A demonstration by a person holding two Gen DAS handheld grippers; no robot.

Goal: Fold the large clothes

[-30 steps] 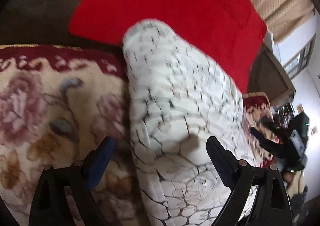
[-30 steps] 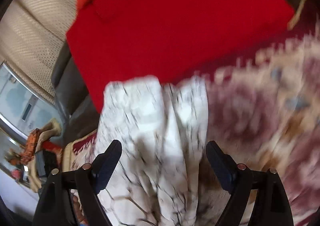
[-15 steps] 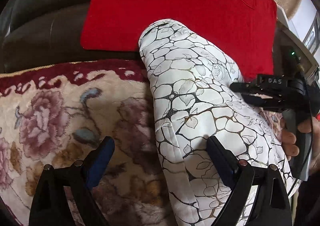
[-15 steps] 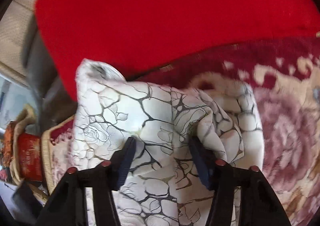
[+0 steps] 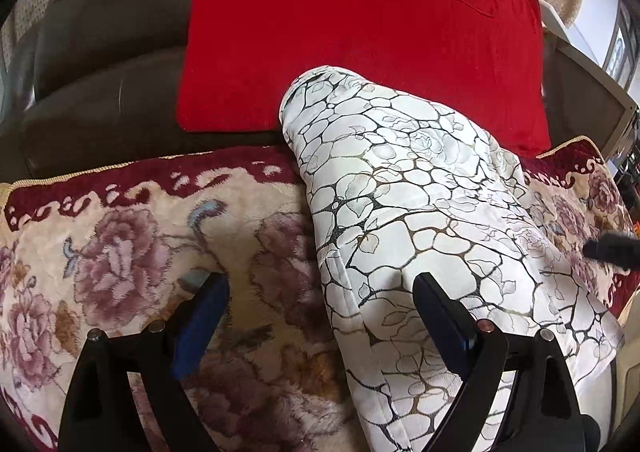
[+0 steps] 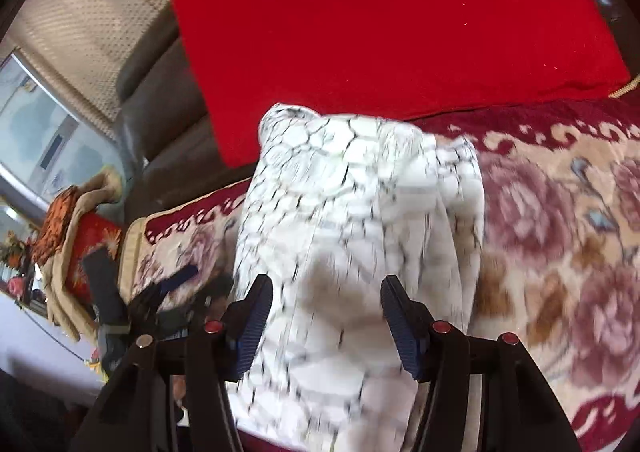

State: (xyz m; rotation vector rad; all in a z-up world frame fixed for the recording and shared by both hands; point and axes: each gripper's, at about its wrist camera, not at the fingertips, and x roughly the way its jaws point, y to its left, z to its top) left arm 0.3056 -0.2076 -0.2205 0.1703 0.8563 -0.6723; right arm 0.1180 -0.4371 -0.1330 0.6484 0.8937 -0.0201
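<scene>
Black fingers [image 5: 440, 316] with blue pads are seen spread wide on the left gripper [image 5: 320, 280], released and clamped on nothing. Beneath them the left edge of the garment [image 5: 400, 192] is framed, with one finger over the white cloth and the other over the cover [image 5: 140, 252]. The garment, white with a dark cracked-stone and rose print, is laid as a long folded band on the floral cover of the sofa [image 5: 100, 72]. Its far end is rested against the lower edge of the cushion [image 5: 360, 32].

On the right gripper [image 6: 326, 284] the fingers are held partly apart, having just been closing. The garment is seen in the gap between them, though much blurred, and a shadow is cast on the cloth there. No cloth is seen pinched by the pads, so the fingers are taken as released. From the left wrist view, the tip of this gripper is seen at the right edge, over the cover just beside the garment.

Farther back, the red cushion is propped against the brown sofa back. Beyond it, a beige dotted cloth [image 6: 72, 32] is draped at the upper left of the right wrist view.
</scene>
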